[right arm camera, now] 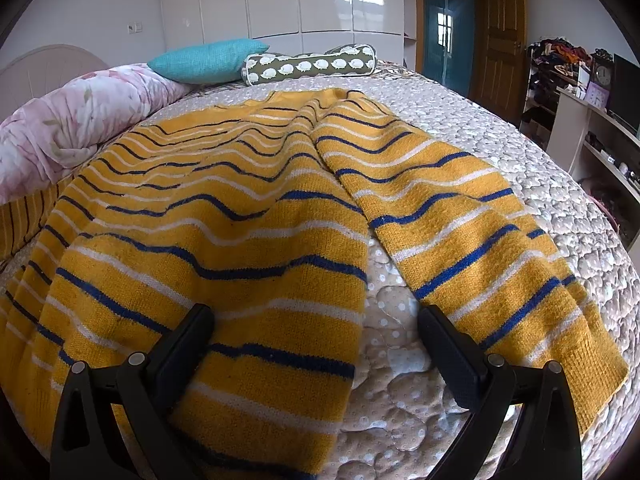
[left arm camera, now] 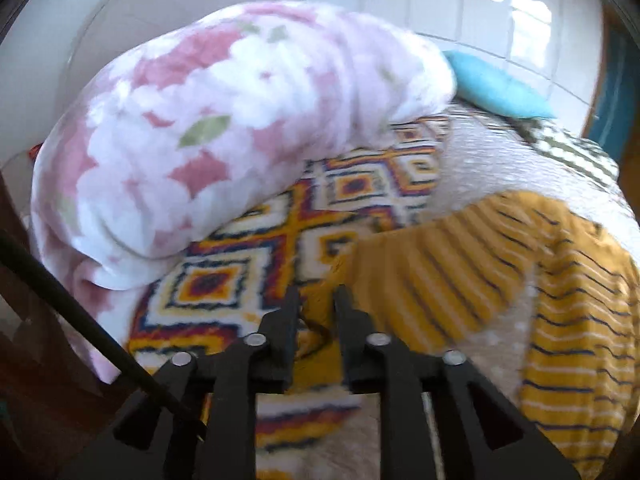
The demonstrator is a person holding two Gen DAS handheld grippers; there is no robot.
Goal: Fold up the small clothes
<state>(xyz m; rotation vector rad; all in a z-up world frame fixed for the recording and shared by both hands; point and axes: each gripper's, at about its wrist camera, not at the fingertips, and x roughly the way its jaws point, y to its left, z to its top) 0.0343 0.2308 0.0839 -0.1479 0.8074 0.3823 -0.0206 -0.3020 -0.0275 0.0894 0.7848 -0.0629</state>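
A yellow sweater (right arm camera: 224,216) with blue and white stripes lies spread on the quilted bed (right arm camera: 520,160). My right gripper (right arm camera: 316,332) stands wide open low over its near hem, left finger on the body, right finger beside the right-hand striped panel, with bare quilt in the gap. In the blurred left wrist view the sweater (left arm camera: 560,320) lies at the right and its sleeve (left arm camera: 432,264) stretches across to my left gripper (left arm camera: 318,294). Its jaws stand narrow with yellow fabric pinched between them, above a diamond-patterned blanket (left arm camera: 248,264).
A rolled pink floral duvet (left arm camera: 200,120) lies along the left side of the bed (right arm camera: 80,120). A teal pillow (right arm camera: 208,60) and a sheep-print bolster (right arm camera: 312,66) sit at the head. A desk with shelves (right arm camera: 592,120) stands at the right.
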